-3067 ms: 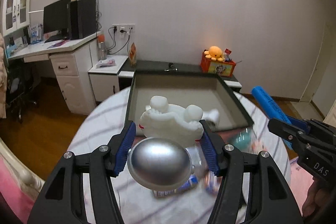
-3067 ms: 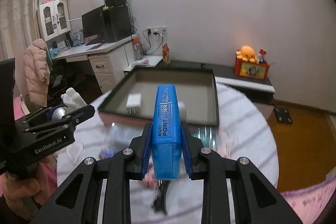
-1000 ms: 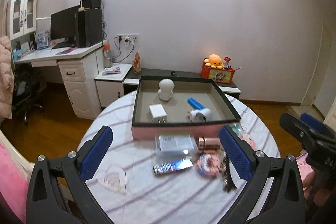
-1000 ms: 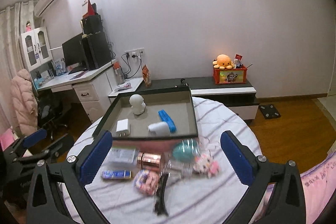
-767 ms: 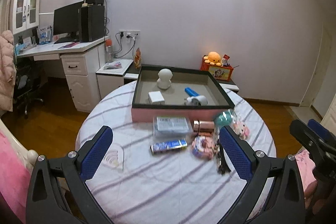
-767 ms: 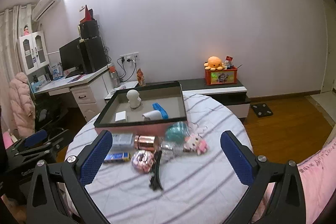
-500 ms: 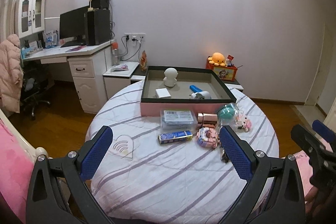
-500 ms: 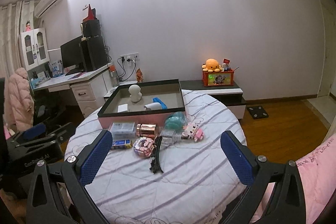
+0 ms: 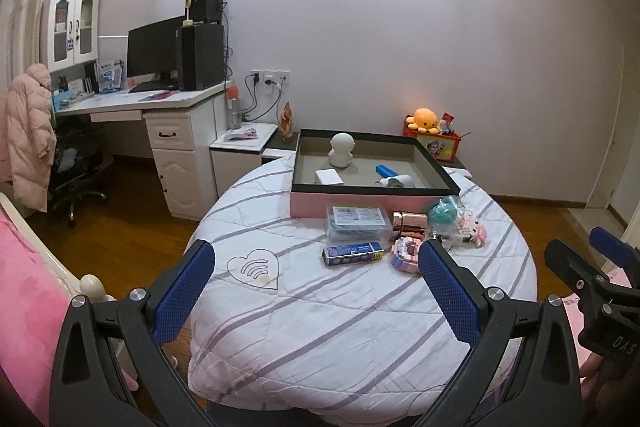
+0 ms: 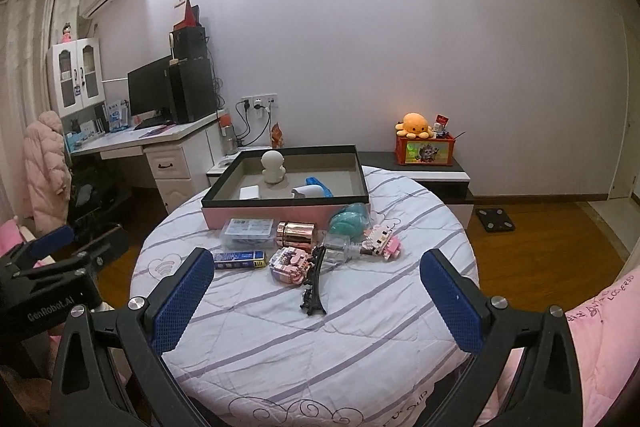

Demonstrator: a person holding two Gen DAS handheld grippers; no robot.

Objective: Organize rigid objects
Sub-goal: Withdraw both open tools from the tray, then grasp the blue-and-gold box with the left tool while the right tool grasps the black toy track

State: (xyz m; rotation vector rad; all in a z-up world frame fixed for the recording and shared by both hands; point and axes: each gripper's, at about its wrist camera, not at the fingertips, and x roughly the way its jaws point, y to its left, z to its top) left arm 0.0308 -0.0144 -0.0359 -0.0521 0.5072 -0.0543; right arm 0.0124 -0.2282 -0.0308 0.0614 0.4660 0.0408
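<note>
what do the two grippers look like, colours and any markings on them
Both are matte black plastic frames with silver screw heads. Each finger ends in a blue textured pad. The left gripper and the right gripper are built alike. White lettering reading GenRobot.AI shows on the left one's body in the right wrist view. No cables or sleeves are visible.

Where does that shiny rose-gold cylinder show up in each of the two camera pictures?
Left wrist view: the rose-gold cylinder lies right of centre, in front of the pink tray.
Right wrist view: the rose-gold cylinder lies left of centre, just before the tray.
Shared landmark: the orange octopus plush by the wall.
</note>
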